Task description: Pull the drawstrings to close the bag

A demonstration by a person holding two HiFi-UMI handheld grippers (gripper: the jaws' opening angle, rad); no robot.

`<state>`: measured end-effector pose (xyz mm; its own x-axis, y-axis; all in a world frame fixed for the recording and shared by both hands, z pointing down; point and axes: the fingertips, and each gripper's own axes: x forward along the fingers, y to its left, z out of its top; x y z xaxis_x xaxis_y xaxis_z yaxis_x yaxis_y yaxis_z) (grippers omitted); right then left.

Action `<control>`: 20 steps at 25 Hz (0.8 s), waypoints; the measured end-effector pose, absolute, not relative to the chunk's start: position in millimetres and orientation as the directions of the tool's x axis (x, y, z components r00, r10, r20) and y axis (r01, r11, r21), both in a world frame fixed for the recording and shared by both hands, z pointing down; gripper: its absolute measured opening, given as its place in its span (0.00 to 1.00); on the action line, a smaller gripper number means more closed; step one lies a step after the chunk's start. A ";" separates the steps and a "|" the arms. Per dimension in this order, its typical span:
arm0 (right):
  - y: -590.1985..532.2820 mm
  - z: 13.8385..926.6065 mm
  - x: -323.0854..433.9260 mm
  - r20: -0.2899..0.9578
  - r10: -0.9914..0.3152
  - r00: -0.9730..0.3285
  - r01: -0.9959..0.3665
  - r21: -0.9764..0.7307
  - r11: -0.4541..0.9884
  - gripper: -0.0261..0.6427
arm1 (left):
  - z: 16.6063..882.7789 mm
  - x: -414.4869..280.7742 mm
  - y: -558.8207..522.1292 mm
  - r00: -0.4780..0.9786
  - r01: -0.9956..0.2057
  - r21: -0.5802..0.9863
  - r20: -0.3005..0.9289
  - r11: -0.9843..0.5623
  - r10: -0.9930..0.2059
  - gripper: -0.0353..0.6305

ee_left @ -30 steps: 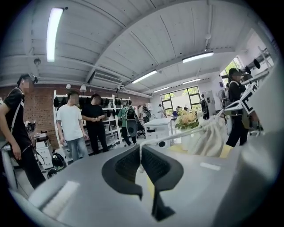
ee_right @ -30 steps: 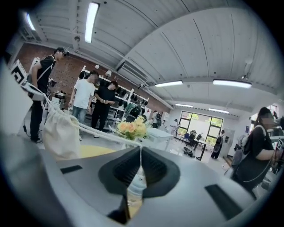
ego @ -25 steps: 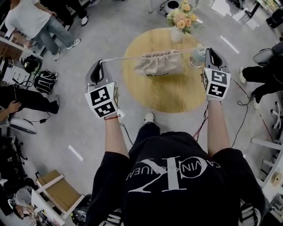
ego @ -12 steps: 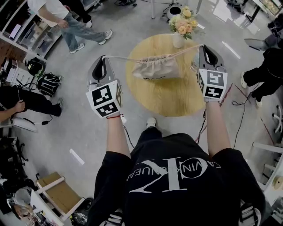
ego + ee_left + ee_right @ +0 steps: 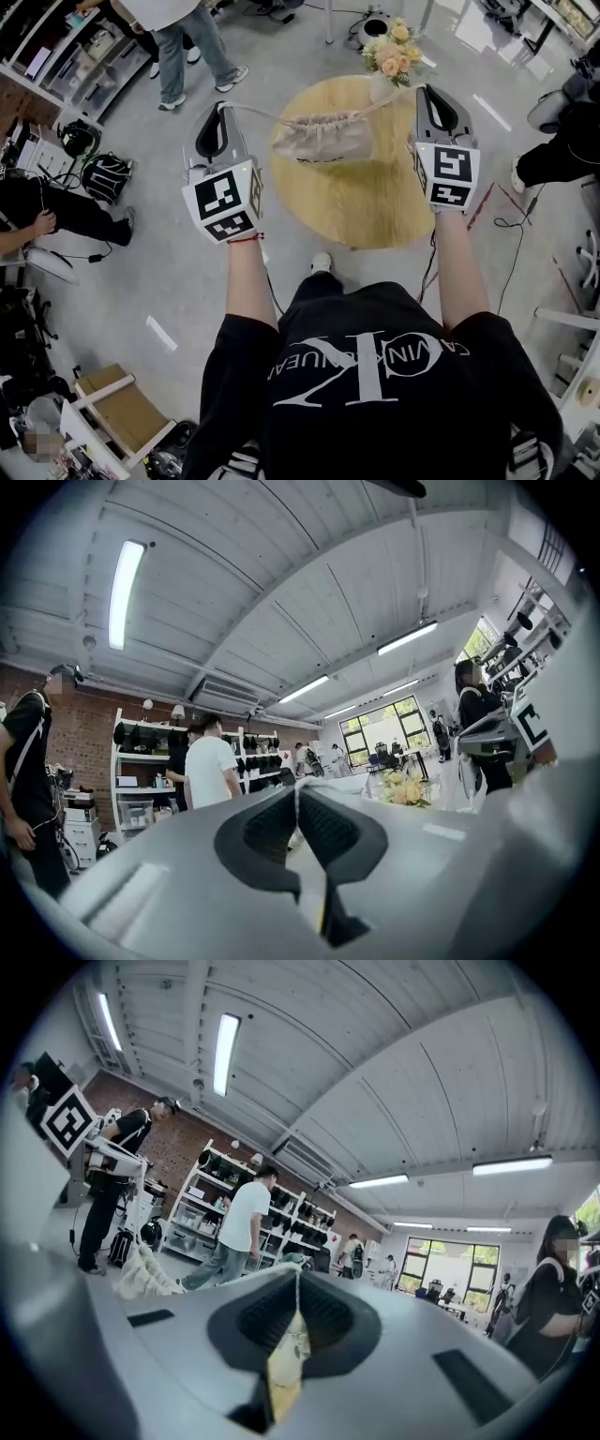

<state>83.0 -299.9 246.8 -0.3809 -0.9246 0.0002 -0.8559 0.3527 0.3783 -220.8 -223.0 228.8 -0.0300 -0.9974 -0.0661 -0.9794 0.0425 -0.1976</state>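
Observation:
A beige cloth bag point(image 5: 320, 139) with its mouth gathered hangs over the round wooden table point(image 5: 375, 202), strung between my two grippers. One drawstring point(image 5: 255, 113) runs taut from the bag to my left gripper point(image 5: 223, 106), which is shut on it. The other drawstring point(image 5: 392, 98) runs to my right gripper point(image 5: 427, 90), also shut on its string. In the left gripper view the jaws point(image 5: 298, 794) are pressed together with the cord pinched at the tip. In the right gripper view the jaws point(image 5: 298, 1283) pinch their cord, and the bag point(image 5: 145, 1276) shows at the left.
A white vase of flowers point(image 5: 391, 54) stands at the table's far edge, just behind the bag. People stand and sit around the room, one walking at the far left point(image 5: 178, 33). Bags and shelving line the left side; cables lie on the floor at the right.
Both grippers have moved a little farther from me with the strings still taut, and the bag has gone along with them. A person in the background has walked to the right.

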 end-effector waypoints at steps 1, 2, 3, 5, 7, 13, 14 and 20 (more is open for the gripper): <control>-297.9 244.7 81.2 -0.004 -0.922 -0.387 -0.852 0.385 0.355 0.07 | 226.2 -218.7 -221.4 -0.027 -0.979 -0.202 -0.075 0.042 -0.997 0.08; -296.1 243.2 79.8 -0.005 -0.920 -0.392 -0.848 0.390 0.360 0.07 | 223.9 -216.2 -220.1 -0.022 -0.978 -0.205 -0.083 0.039 -0.996 0.08; -294.9 241.9 78.6 -0.006 -0.917 -0.399 -0.844 0.393 0.365 0.07 | 221.7 -213.4 -219.3 -0.016 -0.978 -0.207 -0.093 0.035 -0.996 0.08; -294.3 239.1 75.8 -0.013 -0.912 -0.411 -0.838 0.400 0.372 0.07 | 217.9 -208.4 -219.4 -0.002 -0.978 -0.209 -0.112 0.026 -0.994 0.08; -293.5 236.8 70.5 -0.027 -0.907 -0.421 -0.834 0.405 0.375 0.07 | 214.9 -206.7 -219.1 0.007 -0.977 -0.213 -0.128 0.021 -0.992 0.08; -287.7 225.5 56.0 -0.065 -0.891 -0.449 -0.824 0.416 0.385 0.07 | 203.5 -208.6 -214.4 0.013 -0.978 -0.208 -0.160 0.021 -0.987 0.08; -286.8 222.0 55.6 -0.072 -0.889 -0.453 -0.822 0.419 0.385 0.07 | 200.7 -207.9 -213.7 0.012 -0.978 -0.207 -0.165 0.022 -0.986 0.08; -282.0 206.7 56.3 -0.118 -0.876 -0.467 -0.823 0.421 0.382 0.07 | 189.1 -202.4 -213.2 0.016 -0.979 -0.203 -0.182 0.021 -0.983 0.08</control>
